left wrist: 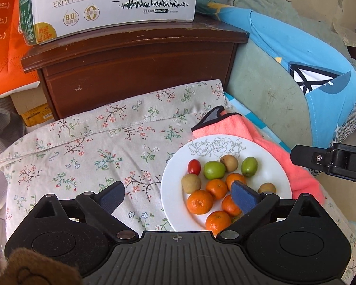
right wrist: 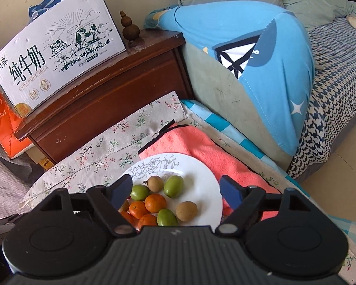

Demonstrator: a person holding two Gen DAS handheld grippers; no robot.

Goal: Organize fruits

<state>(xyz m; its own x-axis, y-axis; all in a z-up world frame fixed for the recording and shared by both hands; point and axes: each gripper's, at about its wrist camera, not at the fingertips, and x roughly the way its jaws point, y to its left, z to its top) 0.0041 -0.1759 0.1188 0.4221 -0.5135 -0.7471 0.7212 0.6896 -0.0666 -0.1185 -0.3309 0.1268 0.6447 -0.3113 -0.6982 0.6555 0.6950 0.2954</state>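
Bright, even daylight across both views, soft and diffuse, no hard shadows anywhere. The white plate [left wrist: 175, 190] glows near its rim in the left wrist view, and in the right wrist view it carries a pale sheen at its far side. The milk carton [right wrist: 59, 47] is lit clean, its print sharp. The top of the wooden nightstand [left wrist: 140, 35] catches a dull glare along its worn edge. Fisheye bending is strong: the nightstand's edges curve, and dark vignette eats the corners. Focus holds crisp at centre, fruit skins clear; the brown fuzzy patch [left wrist: 35, 268] at near left is soft and blurred, and the right wrist view's far right fades hazy and washed
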